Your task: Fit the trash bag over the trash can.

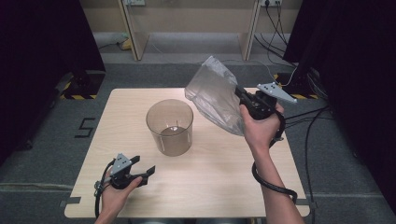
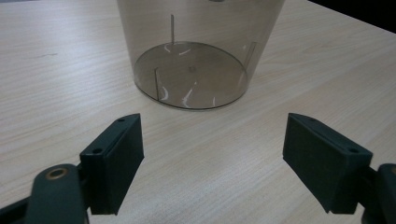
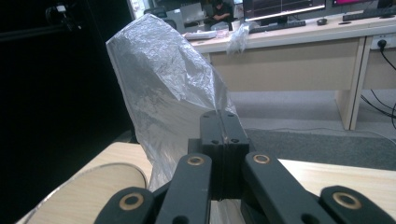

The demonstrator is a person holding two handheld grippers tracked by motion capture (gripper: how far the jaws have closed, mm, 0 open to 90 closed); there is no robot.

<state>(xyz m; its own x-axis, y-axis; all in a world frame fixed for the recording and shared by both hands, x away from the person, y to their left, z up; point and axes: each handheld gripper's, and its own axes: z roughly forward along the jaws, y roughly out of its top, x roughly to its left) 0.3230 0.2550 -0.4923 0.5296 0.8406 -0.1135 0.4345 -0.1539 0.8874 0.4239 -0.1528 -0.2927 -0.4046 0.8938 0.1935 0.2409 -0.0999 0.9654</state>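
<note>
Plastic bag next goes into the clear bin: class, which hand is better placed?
Right. Its tongs are shut on the plastic bag, lifted beside the clear bin; the left tongs rest open, holding nothing.

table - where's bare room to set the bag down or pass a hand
Free: the far-left corner of the table beyond the bin, and the near-right stretch between the bin and the right forearm. Crowded: far right, where the right gripper holds the plastic bag, and near left, around the open left gripper.

Even overhead light, dark edges
</note>
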